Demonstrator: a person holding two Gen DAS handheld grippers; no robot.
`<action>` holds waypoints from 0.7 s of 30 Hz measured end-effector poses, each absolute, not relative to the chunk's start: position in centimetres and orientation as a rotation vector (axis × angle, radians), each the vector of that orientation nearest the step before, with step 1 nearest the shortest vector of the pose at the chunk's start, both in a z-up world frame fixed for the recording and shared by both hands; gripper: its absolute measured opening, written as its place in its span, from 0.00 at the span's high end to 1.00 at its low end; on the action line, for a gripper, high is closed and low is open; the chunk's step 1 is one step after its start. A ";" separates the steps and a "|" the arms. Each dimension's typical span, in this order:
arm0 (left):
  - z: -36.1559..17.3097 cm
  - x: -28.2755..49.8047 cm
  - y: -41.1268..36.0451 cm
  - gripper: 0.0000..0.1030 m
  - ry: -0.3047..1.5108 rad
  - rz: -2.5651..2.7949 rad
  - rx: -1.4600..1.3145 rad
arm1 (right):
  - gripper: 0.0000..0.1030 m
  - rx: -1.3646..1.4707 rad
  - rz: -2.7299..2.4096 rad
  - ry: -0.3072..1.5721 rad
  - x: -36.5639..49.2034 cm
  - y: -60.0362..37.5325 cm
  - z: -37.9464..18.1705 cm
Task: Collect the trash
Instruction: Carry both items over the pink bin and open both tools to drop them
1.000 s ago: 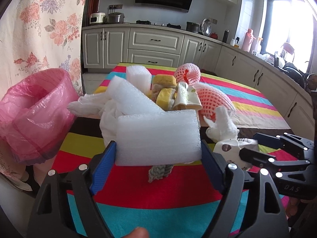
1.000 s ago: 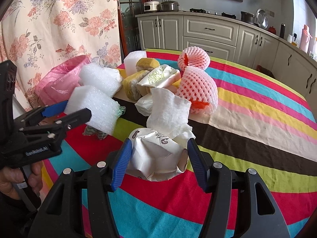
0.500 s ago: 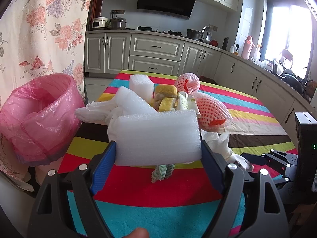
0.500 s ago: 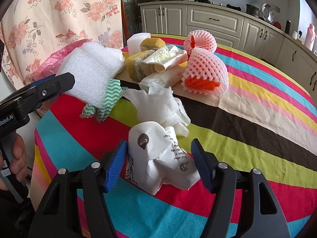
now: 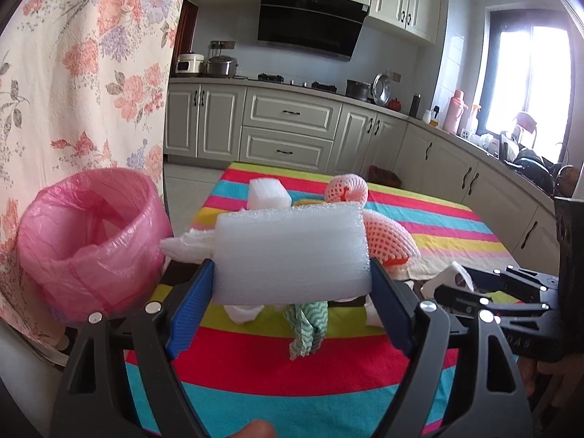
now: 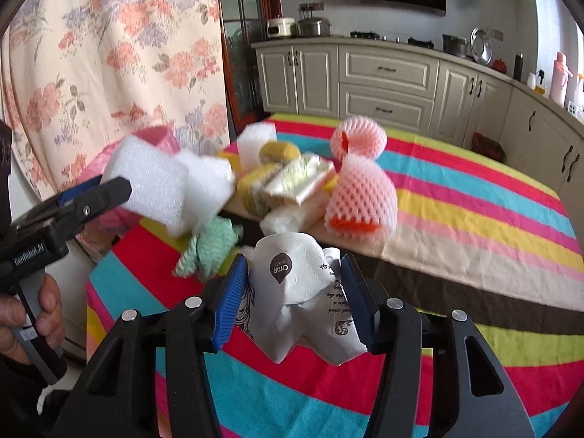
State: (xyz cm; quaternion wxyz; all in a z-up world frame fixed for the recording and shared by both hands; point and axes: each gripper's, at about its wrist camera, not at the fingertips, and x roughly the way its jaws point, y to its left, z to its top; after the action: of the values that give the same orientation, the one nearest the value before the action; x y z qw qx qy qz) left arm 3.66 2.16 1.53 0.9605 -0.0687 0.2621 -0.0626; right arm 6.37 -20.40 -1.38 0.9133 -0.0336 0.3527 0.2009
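Left wrist: pink-lined bin [image 5: 91, 241], contents unclear; left tongs [image 5: 292, 292] around foam block [image 5: 292, 252], right tongs [image 6: 290, 292] closing around crumpled paper [image 6: 295, 292].

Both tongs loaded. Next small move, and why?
Probably swing the left tongs left over the pink bag: they clamp the foam block clear of the table, and the bag's mouth gapes beside it. The right tongs, just closing, pinch the paper wrapper.

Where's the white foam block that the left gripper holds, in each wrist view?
Left wrist: white foam block fills the centre, clamped between the left gripper's blue pads.
Right wrist: it sits at upper left, beside that gripper's black tip.
Shared landmark: the pink net sleeve on the striped cloth.
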 end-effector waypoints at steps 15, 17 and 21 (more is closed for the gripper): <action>6.5 4.7 12.0 0.23 0.411 0.108 -0.132 | 0.50 -0.065 0.546 0.596 12.0 -12.3 4.6; 7.0 5.0 13.8 0.23 0.401 0.155 -0.133 | 0.50 -0.068 0.573 0.589 13.1 -10.5 5.2; 7.5 5.4 17.2 0.23 0.393 0.231 -0.136 | 0.50 -0.077 0.632 0.582 15.2 -6.4 6.0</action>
State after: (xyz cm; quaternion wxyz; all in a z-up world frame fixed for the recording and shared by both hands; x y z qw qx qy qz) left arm 5.40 17.16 7.50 0.9718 -0.0674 0.1946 0.1145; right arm 15.21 -6.40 6.00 0.9084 -0.0373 0.2819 0.3064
